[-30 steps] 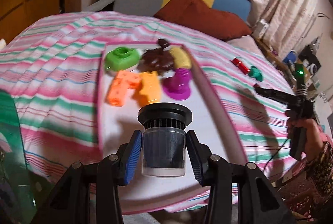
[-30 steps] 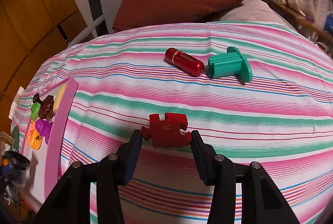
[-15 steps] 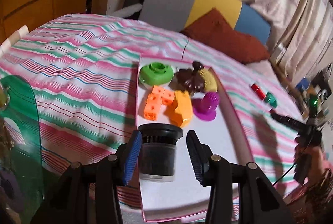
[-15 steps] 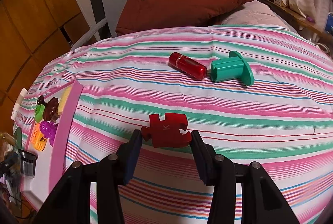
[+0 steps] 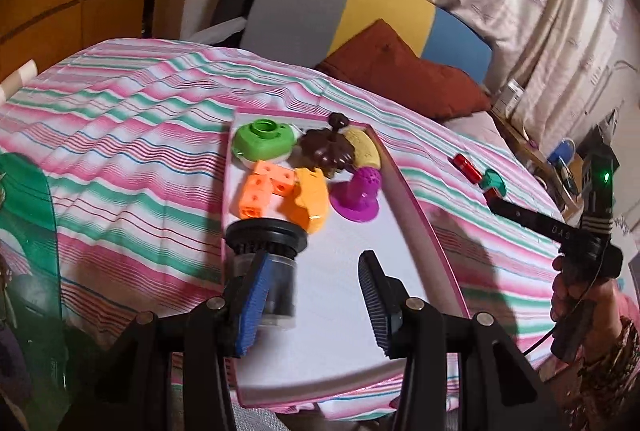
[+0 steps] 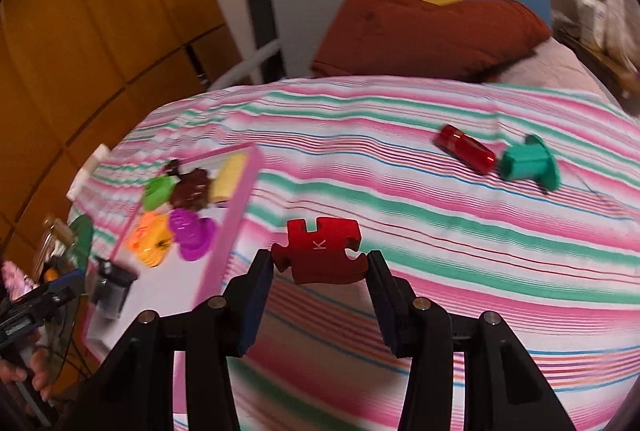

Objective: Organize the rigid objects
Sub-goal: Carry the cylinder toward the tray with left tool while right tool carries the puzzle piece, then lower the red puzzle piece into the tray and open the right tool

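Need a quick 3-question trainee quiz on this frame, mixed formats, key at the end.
1. True or false: the right gripper holds the red puzzle piece between its fingers.
2. Where does the black-capped jar stand?
A. on the striped bedspread
B. on the pink-rimmed tray
C. on the pillow
3. Fill in: the left gripper is ____ (open/shut), with the jar touching only its left finger.

Key: 1 true; 2 B; 3 open. The red cylinder and teal spool lie on the bedspread, outside the tray.
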Motion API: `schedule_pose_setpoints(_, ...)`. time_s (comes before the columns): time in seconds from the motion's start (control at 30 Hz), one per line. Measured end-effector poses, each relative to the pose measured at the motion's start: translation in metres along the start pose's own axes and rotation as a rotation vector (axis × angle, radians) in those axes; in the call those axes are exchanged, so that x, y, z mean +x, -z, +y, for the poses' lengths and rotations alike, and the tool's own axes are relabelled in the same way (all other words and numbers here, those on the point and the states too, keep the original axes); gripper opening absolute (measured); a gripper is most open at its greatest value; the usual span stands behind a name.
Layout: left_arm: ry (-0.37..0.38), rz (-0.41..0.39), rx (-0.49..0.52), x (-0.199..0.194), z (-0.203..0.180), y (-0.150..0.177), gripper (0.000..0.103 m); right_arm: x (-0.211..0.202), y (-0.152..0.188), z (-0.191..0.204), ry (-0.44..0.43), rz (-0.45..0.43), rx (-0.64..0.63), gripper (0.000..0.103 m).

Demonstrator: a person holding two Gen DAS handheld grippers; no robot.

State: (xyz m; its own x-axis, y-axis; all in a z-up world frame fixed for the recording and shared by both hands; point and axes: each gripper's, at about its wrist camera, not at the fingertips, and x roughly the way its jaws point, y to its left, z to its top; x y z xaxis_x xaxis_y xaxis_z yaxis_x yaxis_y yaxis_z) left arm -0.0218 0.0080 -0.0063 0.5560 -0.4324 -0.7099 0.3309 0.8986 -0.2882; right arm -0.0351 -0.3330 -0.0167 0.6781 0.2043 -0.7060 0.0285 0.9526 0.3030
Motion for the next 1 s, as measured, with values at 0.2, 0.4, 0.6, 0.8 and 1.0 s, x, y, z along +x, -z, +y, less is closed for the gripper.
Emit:
schedule_pose_setpoints(0.2,0.016,-0.016,0.026,-0.002,-0.006,0.002,0.045,0.0,0.008,0.038,-0.1,0.01,-0.039,0.048)
schedule_pose_setpoints(0.4,0.002,-0.037,-0.007,-0.006,0.005,0.001,0.045,0.014,0.018,0.093,-0.18,0.066,-0.144,0.048)
schedule_pose_setpoints(0.6,-0.009,-0.05,-0.04,-0.011,0.019,0.002,0.045,0.037,0.024,0.136,-0.182,0.119,-0.26,0.048)
schedule_pose_setpoints(0.8,-0.014,-0.06,-0.064,-0.015,0.03,0.002,0.045,0.069,0.025,0.156,-0.138,0.182,-0.292,0.048)
schedule_pose_setpoints(1.0,-0.015,-0.069,-0.081,-0.017,0.036,0.0,0.045,0.09,0.024,0.158,-0.115,0.211,-0.263,0.049)
